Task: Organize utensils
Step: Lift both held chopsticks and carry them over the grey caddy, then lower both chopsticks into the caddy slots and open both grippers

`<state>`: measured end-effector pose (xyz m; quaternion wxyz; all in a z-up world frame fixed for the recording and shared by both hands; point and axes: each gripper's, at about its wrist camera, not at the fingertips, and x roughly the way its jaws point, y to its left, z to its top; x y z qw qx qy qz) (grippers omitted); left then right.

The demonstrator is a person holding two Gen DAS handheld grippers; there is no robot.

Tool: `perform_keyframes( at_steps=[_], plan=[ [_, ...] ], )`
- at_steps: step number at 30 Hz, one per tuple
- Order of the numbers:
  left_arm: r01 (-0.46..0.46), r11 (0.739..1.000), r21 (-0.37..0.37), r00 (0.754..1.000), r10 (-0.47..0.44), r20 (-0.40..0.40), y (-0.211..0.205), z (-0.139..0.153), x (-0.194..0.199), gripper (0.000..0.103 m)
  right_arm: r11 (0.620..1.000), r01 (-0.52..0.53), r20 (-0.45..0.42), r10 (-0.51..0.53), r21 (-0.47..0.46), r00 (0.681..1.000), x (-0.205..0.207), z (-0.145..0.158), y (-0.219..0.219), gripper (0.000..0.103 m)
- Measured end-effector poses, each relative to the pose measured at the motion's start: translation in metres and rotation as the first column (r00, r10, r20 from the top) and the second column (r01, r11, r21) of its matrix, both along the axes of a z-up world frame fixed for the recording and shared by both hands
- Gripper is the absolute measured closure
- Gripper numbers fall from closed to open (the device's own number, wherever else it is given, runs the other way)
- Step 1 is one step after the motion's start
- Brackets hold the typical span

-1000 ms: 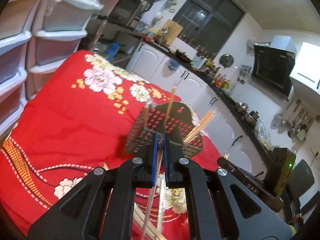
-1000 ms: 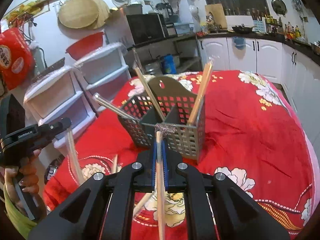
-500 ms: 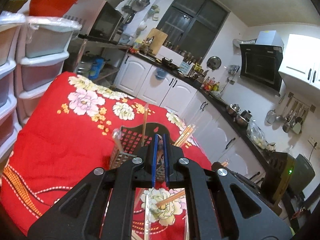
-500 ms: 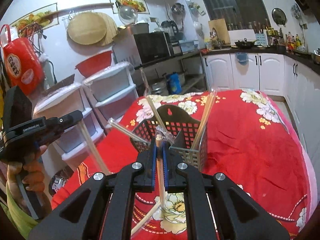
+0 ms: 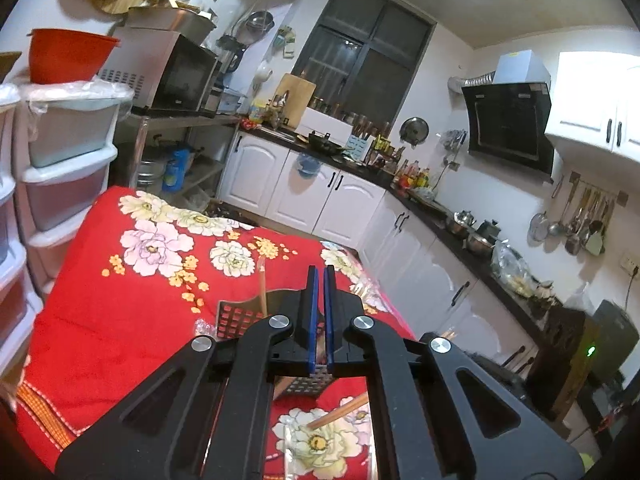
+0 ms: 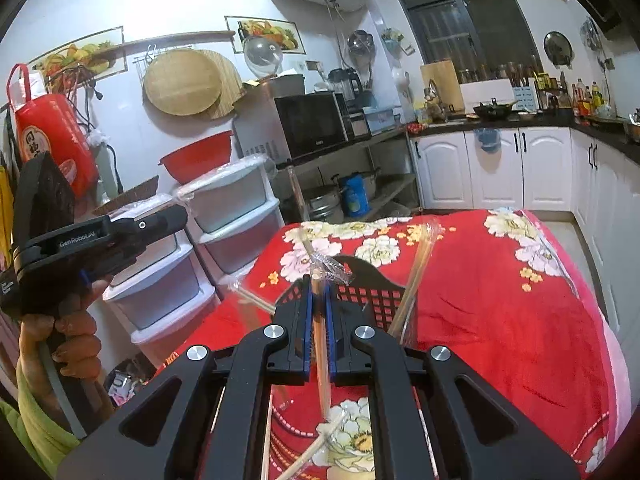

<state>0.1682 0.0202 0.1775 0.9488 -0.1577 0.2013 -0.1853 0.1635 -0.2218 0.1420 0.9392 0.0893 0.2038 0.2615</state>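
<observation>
The left gripper (image 5: 319, 276) hides most of the utensil caddy (image 5: 236, 317).

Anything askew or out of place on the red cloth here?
Yes. Loose chopsticks still lie on the floral cloth in front of the perforated holder, and the wrapped ones standing in it lean at different angles.

We see a bench draped in a red floral cloth (image 6: 500, 320); on it stands a dark perforated metal utensil caddy (image 6: 368, 292), with plastic-wrapped wooden chopsticks (image 5: 340, 412) lying loose beside it.
</observation>
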Motion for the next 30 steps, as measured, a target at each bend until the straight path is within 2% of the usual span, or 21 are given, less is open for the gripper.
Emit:
perform_keyframes(
  at_steps=[7, 8, 11, 14, 24, 30],
  plan=[
    [0.024, 1.000, 0.013, 0.995, -0.022, -0.101, -0.005, -0.029, 0.018, 0.103, 1.000, 0.014, 0.018, -0.014, 0.000, 1.000, 0.012, 0.001, 0.000, 0.097],
    [0.030, 0.999, 0.025, 0.994, -0.027, -0.109, -0.007, -0.032, 0.021, 0.101, 1.000, 0.018, 0.014, -0.018, 0.000, 1.000, 0.015, 0.002, -0.001, 0.097],
    [0.051, 0.998, 0.043, 0.990, -0.045, -0.131, -0.013, -0.040, 0.025, 0.087, 1.000, 0.030, 0.023, -0.030, 0.005, 0.999, 0.018, 0.005, -0.005, 0.097],
    [0.065, 0.997, 0.051, 0.986, -0.056, -0.157, -0.019, -0.049, 0.028, 0.086, 0.999, 0.043, 0.037, -0.043, 0.009, 0.998, 0.024, 0.013, -0.011, 0.097],
    [0.067, 0.995, 0.074, 0.978, -0.051, -0.202, -0.022, -0.059, 0.046, 0.062, 0.998, 0.056, 0.074, -0.058, 0.029, 0.996, 0.050, 0.036, -0.009, 0.097],
    [0.055, 0.995, 0.085, 0.975, -0.035, -0.220, -0.020, -0.062, 0.062, 0.054, 0.997, 0.061, 0.072, -0.065, 0.057, 0.995, 0.072, 0.038, -0.003, 0.097]
  ],
)
